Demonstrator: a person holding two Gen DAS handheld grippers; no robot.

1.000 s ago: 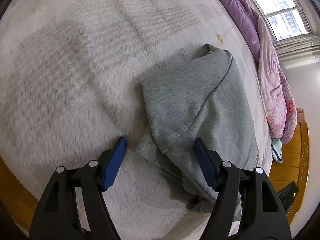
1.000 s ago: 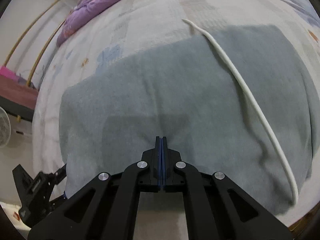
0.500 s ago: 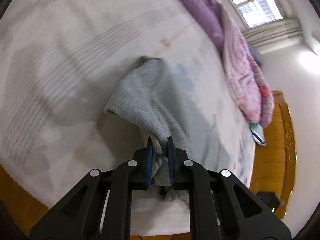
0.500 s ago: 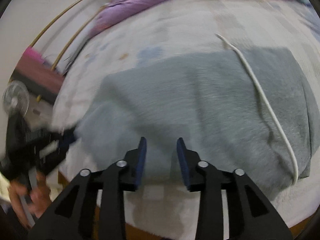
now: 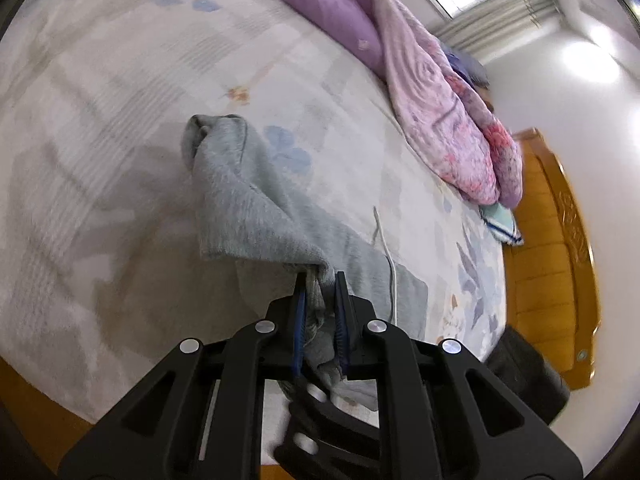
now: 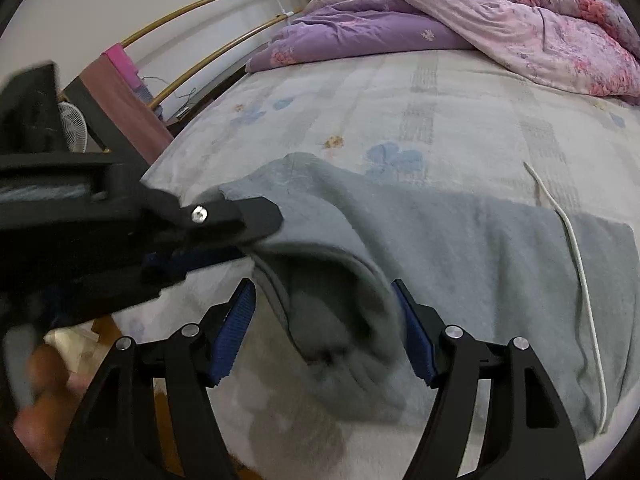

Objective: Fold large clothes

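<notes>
A grey sweatshirt lies on the bed, its near edge bunched and lifted. My left gripper is shut on that bunched grey edge and holds it above the bed. In the right wrist view the sweatshirt spreads to the right, with a white drawstring across it. My right gripper is open, its blue pads either side of a raised grey fold. The left gripper comes in from the left just above it.
A pale floral bedsheet covers the bed. A purple and pink quilt is heaped along the far side. A wooden bed frame stands at the right. A fan and a rail stand beyond the bed's left edge.
My left gripper closed on the sweatshirt edge and lifted it. My right gripper opened wide and moved left to the raised fold beside the left gripper.
</notes>
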